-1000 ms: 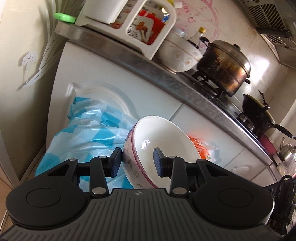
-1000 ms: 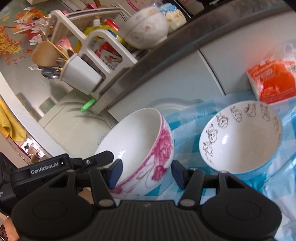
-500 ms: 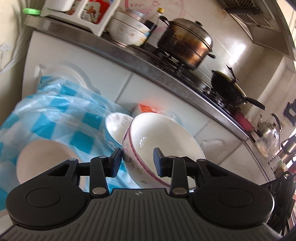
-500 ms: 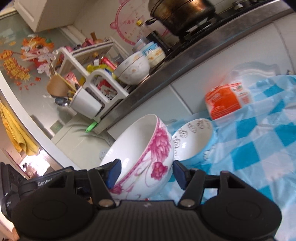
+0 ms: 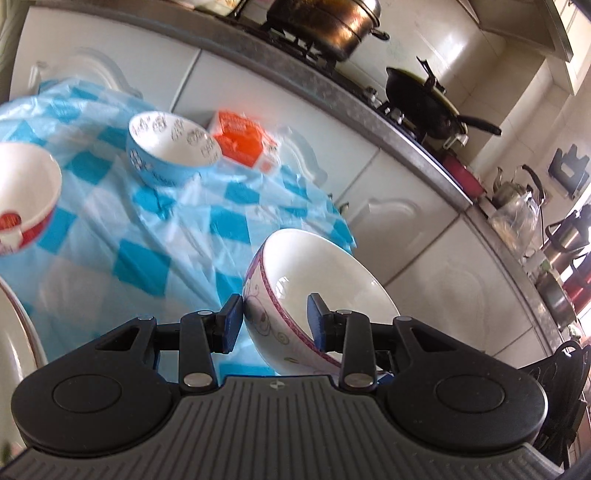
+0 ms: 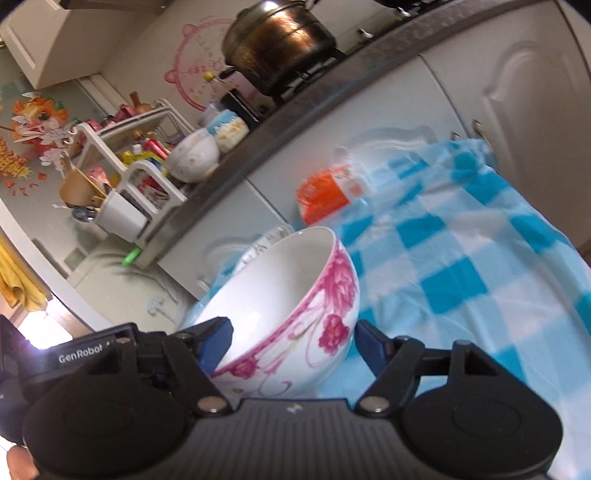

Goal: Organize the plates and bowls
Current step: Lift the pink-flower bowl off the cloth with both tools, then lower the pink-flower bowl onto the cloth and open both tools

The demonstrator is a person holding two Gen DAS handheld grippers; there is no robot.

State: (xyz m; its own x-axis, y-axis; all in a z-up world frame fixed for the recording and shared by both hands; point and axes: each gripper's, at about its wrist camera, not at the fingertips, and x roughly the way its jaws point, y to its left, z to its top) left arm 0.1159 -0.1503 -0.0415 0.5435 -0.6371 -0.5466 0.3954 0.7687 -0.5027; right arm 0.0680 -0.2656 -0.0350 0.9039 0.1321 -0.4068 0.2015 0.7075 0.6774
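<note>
My left gripper (image 5: 275,317) is shut on the rim of a white bowl with a purple-pink band (image 5: 325,288), held tilted above the blue-checked tablecloth (image 5: 177,221). My right gripper (image 6: 291,343) is shut on the wall of a white bowl with pink flowers (image 6: 295,306), also tilted over the cloth (image 6: 461,258). A blue bowl with cartoon prints (image 5: 168,147) stands on the cloth at the back; its rim peeks behind the flowered bowl (image 6: 267,240). A white bowl with a red band (image 5: 22,199) stands at the left.
An orange packet (image 5: 240,142) lies by the blue bowl, also in the right wrist view (image 6: 325,192). White cabinets and a steel counter edge (image 5: 332,81) run behind, with a pot (image 5: 325,22), a wok (image 5: 424,99) and a dish rack (image 6: 125,177). A plate rim (image 5: 18,332) shows at the left.
Both grippers have swung right and pulled back from the cabinets, each carrying its bowl. More of the checked cloth, the blue bowl and the red-banded bowl have come into view.
</note>
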